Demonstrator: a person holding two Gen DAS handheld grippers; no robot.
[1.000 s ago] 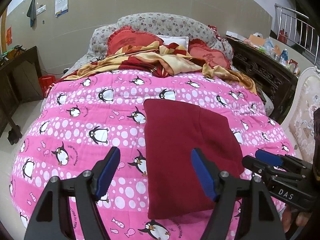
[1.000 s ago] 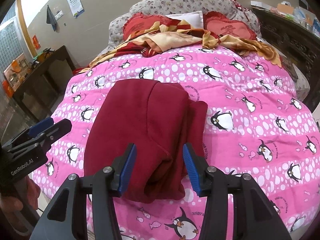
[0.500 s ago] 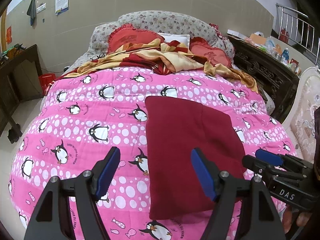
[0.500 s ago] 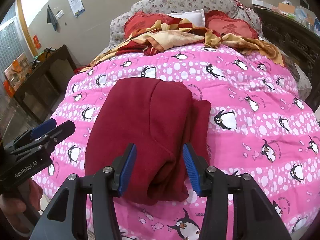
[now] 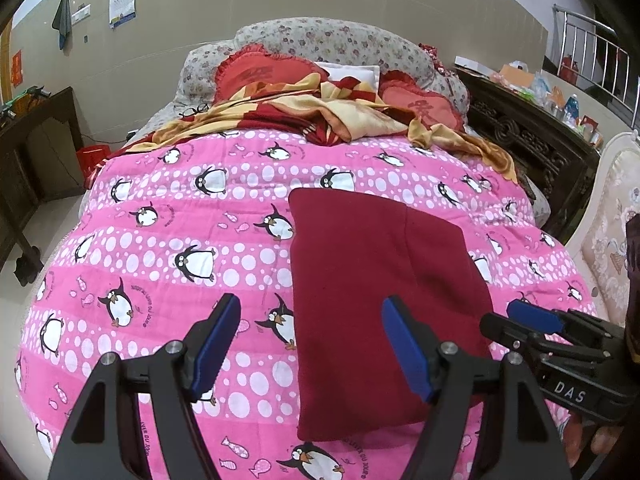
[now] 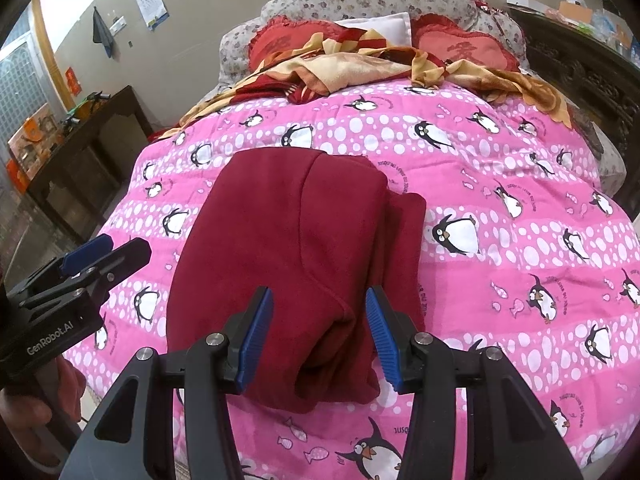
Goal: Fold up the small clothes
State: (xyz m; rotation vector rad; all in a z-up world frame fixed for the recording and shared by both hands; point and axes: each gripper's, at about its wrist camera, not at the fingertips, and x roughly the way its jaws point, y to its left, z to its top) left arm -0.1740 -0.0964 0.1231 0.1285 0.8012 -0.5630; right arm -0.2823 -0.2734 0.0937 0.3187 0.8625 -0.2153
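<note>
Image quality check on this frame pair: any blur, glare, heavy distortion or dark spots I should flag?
Left wrist view: sharp, no motion blur; strong fisheye bending of the pink penguin quilt, black vignette in the corners. Right wrist view: equally sharp; folded dark red garment evenly lit under soft indoor light, with deeper shade in its near-end fold; no glare. The right hand-held gripper is in focus.
</note>
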